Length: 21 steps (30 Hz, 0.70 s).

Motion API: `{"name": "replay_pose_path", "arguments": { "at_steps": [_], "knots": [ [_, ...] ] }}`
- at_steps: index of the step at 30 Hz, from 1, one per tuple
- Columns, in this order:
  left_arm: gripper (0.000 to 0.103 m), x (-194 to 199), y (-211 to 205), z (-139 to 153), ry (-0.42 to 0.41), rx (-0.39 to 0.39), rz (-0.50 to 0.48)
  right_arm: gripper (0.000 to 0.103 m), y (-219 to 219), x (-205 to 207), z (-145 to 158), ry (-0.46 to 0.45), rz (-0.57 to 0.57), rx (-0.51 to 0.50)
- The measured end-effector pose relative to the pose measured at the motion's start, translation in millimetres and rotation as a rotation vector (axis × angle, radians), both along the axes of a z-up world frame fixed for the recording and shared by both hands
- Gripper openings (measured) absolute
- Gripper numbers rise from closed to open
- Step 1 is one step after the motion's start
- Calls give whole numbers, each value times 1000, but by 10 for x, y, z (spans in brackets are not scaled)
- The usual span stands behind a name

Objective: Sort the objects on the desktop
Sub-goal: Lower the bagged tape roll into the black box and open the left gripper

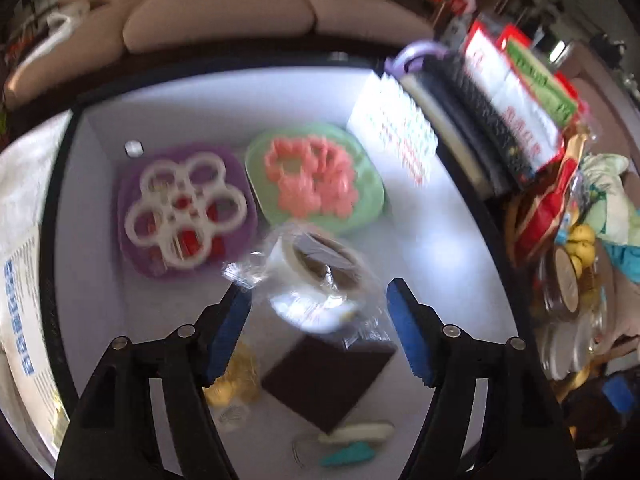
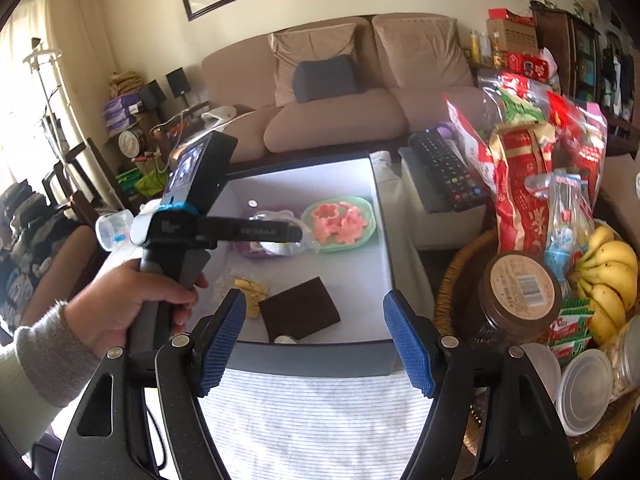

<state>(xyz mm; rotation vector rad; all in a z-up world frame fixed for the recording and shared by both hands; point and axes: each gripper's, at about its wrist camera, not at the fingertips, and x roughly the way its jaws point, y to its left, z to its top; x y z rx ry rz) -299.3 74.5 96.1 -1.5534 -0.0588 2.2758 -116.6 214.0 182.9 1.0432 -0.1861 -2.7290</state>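
A: Where's the left gripper (image 1: 318, 328)?

B: Its fingers stand apart. A wrapped tape roll (image 1: 316, 276) sits between the tips, touching neither pad, as far as the blur shows. Beyond the left finger is the purple plate (image 1: 136, 216); ahead, the green plate (image 1: 360, 184).

A: And the right gripper (image 2: 314, 340)?

B: Released, grasping nothing. The brown pad (image 2: 298, 314) lies between its fingertips, farther off, in the white tray (image 2: 360, 280).
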Motion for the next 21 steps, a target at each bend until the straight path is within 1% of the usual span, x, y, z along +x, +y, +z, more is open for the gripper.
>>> {"name": "replay_pose_path", "arguments": {
  "at_steps": [2, 4, 8, 10, 12, 13, 15, 18, 19, 21],
  "knots": [
    [68, 64, -51, 56, 11, -43, 9, 74, 43, 15, -13, -1, -7, -12],
    [69, 112, -168, 157, 27, -50, 31, 74, 73, 36, -6, 2, -11, -18],
    [72, 277, -485, 420, 62, -37, 47, 74, 54, 81, 17, 4, -8, -26],
    [72, 395, -651, 585, 85, -3, 51, 74, 19, 80, 26, 1, -3, -26],
    [73, 566, -821, 751, 129, 28, 57, 74, -35, 57, 53, 6, 14, -22],
    [74, 698, -929, 849, 157, 45, 49, 74, -80, 20, 75, 7, 29, -10],
    [77, 958, -1119, 973, 211, 53, 49, 74, -155, -97, 116, 9, 41, 14],
    [80, 1415, -1445, 1074, 292, 37, 56, 74, -248, -347, 165, -8, 50, 24],
    [80, 1526, -1526, 1075, 305, 33, 64, 74, -307, -470, 165, -23, 58, 31],
    [82, 1744, -1678, 1045, 317, 30, 73, 71, -415, -711, 88, -91, 90, 58]
  ]
}}
